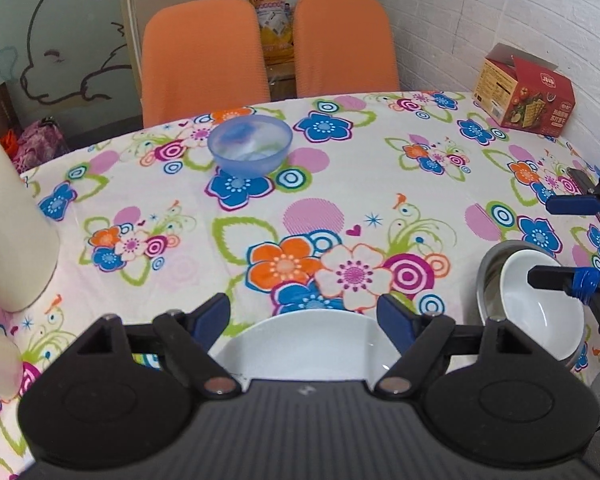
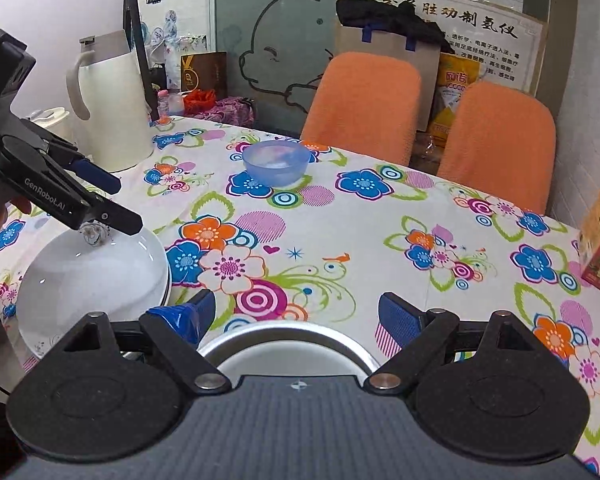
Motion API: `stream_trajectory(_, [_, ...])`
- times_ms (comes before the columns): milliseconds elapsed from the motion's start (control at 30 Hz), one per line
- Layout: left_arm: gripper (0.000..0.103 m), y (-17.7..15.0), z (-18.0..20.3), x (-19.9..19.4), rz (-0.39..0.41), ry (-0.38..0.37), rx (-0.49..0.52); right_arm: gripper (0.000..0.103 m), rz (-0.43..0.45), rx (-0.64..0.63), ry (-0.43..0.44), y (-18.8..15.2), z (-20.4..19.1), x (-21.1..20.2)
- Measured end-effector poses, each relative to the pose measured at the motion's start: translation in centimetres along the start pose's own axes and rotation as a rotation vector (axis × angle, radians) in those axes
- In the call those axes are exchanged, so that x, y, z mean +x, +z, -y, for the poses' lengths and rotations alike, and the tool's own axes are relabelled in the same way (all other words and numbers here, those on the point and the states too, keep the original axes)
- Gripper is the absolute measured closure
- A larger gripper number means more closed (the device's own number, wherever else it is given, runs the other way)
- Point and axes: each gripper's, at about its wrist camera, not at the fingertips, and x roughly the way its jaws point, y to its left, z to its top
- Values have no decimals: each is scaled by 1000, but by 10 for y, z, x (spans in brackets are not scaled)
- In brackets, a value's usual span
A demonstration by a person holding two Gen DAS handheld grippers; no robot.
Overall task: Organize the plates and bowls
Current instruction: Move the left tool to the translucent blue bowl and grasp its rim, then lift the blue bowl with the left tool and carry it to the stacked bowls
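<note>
Where the left gripper's (image 1: 304,316) own body fills the bottom of the left wrist view, it cuts off the near half of the white plate (image 1: 300,344), so only the far rim shows between the spread fingers; the jaws stand wide apart and hold nothing. In the right wrist view that plate sits at lower left, and a second rim under it hints at a stack, though the count is unclear. The right gripper (image 2: 300,314) is likewise spread and empty, and its body hides most of the white bowl (image 1: 540,308) nested in the steel bowl (image 1: 490,280); at the right edge of the left view, one finger reaches over the white bowl's mouth, touching or not I cannot tell. The blue plastic bowl (image 1: 250,146) stands alone at upper centre, near the table's far edge. Between it and the grippers the flowered tablecloth (image 1: 360,184) lies bare. A cream kettle (image 2: 108,108) is cut off at the left, a red carton (image 1: 524,92) sits upper right, and two orange chairs (image 1: 204,56) stand beyond the edge.
</note>
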Motion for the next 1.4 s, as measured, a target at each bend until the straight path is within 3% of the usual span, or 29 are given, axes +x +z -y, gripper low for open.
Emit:
stream_trajectory(433, [22,28,-63,47,-26,46,-84,27,16,-69,3,79,14,82])
stream_trajectory(767, [22,85,-105,102,29,-15,-296,27,-48,-106,77,96,11,164])
stream_trajectory(900, [22,121,-111,130,52,-14,-277,27,-73,-150,104,105,5,190])
stream_trajectory(1033, [22,142,-112,162,5,-35,-245,27,-101,-157,121,108,4,214])
stream_trajectory(1167, [22,149,-109,187,-38,-23,-212,27,-113,-127,134,107,5,232])
stream_trajectory(1400, [22,153,-116,208,-32,-38,-231,27,-115,-117,148,110,2,252])
